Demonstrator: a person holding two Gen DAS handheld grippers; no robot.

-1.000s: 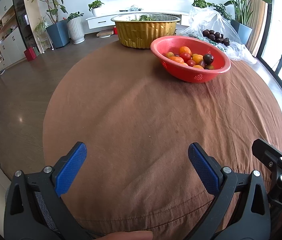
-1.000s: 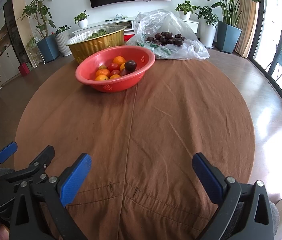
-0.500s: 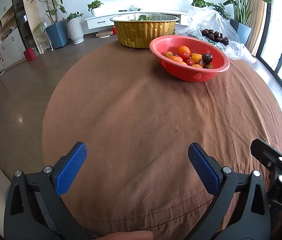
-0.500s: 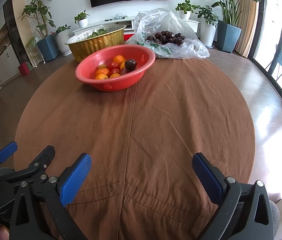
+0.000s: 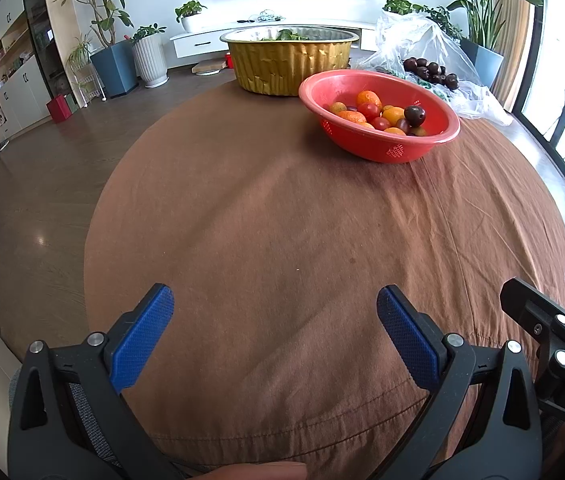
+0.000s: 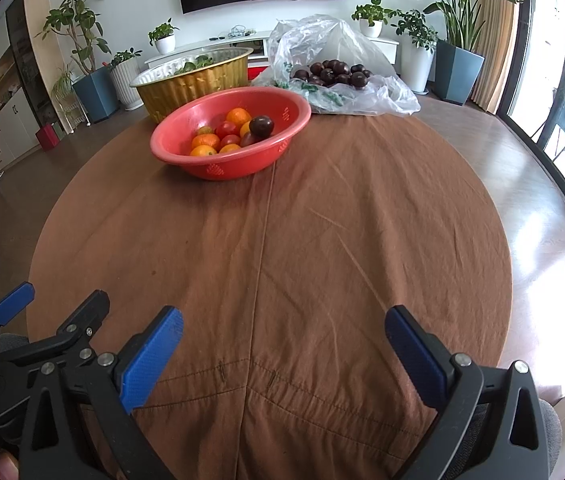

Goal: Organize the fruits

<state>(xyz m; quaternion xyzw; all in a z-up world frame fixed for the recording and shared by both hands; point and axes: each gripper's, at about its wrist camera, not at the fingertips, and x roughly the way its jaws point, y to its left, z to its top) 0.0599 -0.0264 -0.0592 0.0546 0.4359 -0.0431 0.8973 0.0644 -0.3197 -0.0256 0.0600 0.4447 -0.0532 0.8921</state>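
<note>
A red plastic basket [image 5: 386,148] [image 6: 210,168] stands on the far half of the round brown-clothed table [image 5: 282,220] [image 6: 362,220]. It holds several orange, red and dark purple fruits [image 5: 378,114] [image 6: 234,130]. Behind it to the right a clear plastic bag [image 5: 434,44] [image 6: 334,44] lies open with several dark plums [image 5: 430,70] [image 6: 334,72]. My left gripper [image 5: 274,320] hovers open over the near table edge, nothing between its blue pads. My right gripper [image 6: 282,340] is open and empty too, just right of the left one.
A gold foil tub [image 5: 290,64] [image 6: 198,84] with greens stands at the table's far edge, left of the bag. Potted plants [image 6: 458,52] and a low white TV cabinet [image 5: 202,42] line the far wall. Windows run along the right. Wooden floor [image 5: 42,200] surrounds the table.
Both views have crept slightly toward the basket and bag; both grippers stay open and empty.
</note>
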